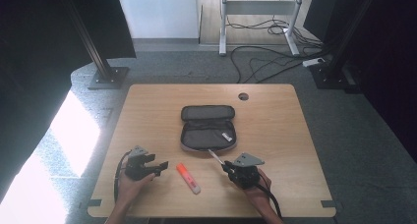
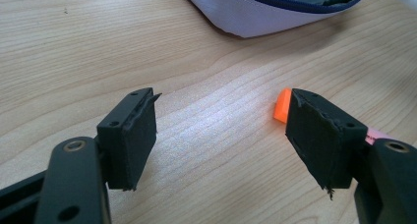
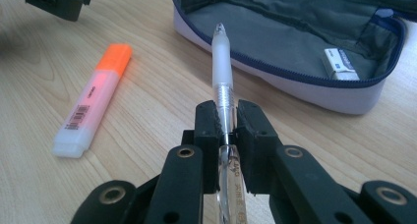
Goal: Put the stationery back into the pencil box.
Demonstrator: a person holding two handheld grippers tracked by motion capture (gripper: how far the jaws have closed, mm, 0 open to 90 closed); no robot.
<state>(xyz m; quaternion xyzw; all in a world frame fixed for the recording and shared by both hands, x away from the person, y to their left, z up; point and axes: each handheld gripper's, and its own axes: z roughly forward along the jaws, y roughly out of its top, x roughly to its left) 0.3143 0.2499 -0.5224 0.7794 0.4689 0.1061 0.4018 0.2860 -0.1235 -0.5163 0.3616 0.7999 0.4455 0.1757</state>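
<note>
Because its jaws clamp the clear pen [image 3: 223, 69] near mid-barrel, the right gripper [image 3: 226, 121] aims the tip at the open pencil case [image 3: 295, 32], presumably for stowing. The left gripper [image 2: 221, 135] hangs above bare table [image 2: 98, 47], jaws apart and empty. An orange-capped highlighter [image 3: 93, 103] lies between the two grippers, loose on the wood. A small white eraser [image 3: 342, 63] already sits inside the case; its near rim stands before the pen tip.

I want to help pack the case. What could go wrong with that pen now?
The right gripper pinches the pen near its middle, so the long front may swing and slip. Its tip points at the pencil case edge and might catch the zip rim. The highlighter lies close and could get knocked.
</note>
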